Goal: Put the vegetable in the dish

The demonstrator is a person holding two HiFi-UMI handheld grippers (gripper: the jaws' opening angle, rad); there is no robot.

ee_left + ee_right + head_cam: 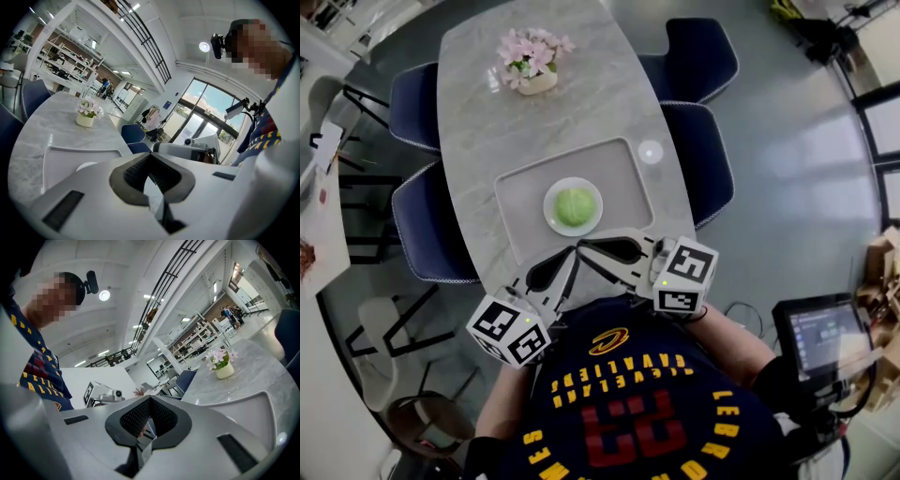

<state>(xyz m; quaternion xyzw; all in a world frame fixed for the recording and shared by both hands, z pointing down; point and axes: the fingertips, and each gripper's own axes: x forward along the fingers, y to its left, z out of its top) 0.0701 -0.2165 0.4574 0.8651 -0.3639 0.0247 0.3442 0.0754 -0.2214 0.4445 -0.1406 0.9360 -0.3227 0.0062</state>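
Observation:
A green cabbage (575,206) lies on a round white dish (551,212) in the middle of a grey tray (623,178) on the marble table (478,122). Both grippers hang at the table's near edge, close to the person's chest and short of the tray. The left gripper (569,253) is shut and holds nothing. The right gripper (585,247) is shut and empty too, its tips almost meeting the left one's. In the left gripper view the shut tips (150,158) cover most of the dish. The right gripper view shows its shut tips (150,400) beside the tray's rim (253,397).
A pot of pink flowers (532,64) stands at the table's far end. A small white disc (651,152) lies off the tray's far right corner. Blue chairs (427,220) line both long sides. A tablet screen (821,334) stands at the right on the floor side.

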